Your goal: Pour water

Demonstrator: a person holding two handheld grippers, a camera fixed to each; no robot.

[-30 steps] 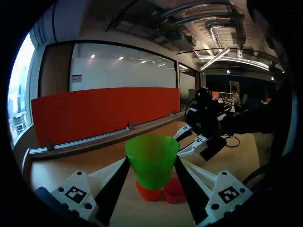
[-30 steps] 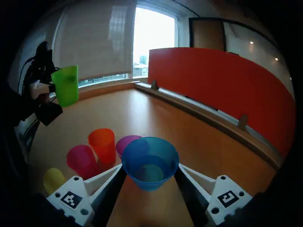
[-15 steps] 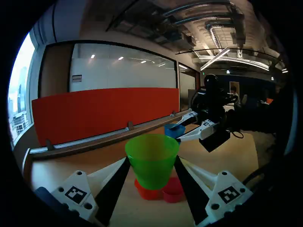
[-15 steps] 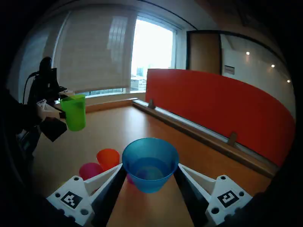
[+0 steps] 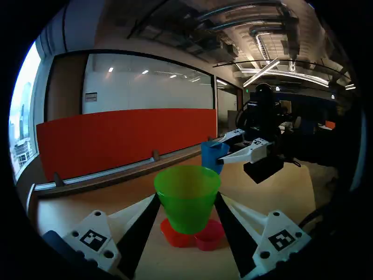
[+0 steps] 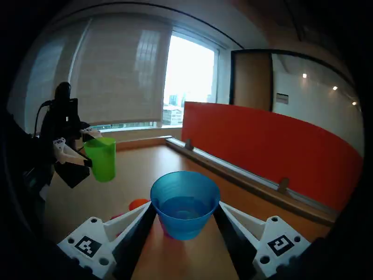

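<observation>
Wood-topped table (image 6: 154, 163) spreads below both tools, and nearest, the left tongs (image 5: 187, 198) clamp an upright green cup (image 5: 187, 210) above an orange cup (image 5: 172, 234) and a pink cup (image 5: 209, 237) that stand side by side on it. The right tongs (image 6: 185, 212) grip a blue cup (image 6: 185, 221) from both sides, upright, with water (image 6: 184, 207) in its bottom, held clear of the table near the green one. Behind them runs a red partition (image 5: 116, 135), and beyond that a bright window (image 6: 189, 79).
</observation>
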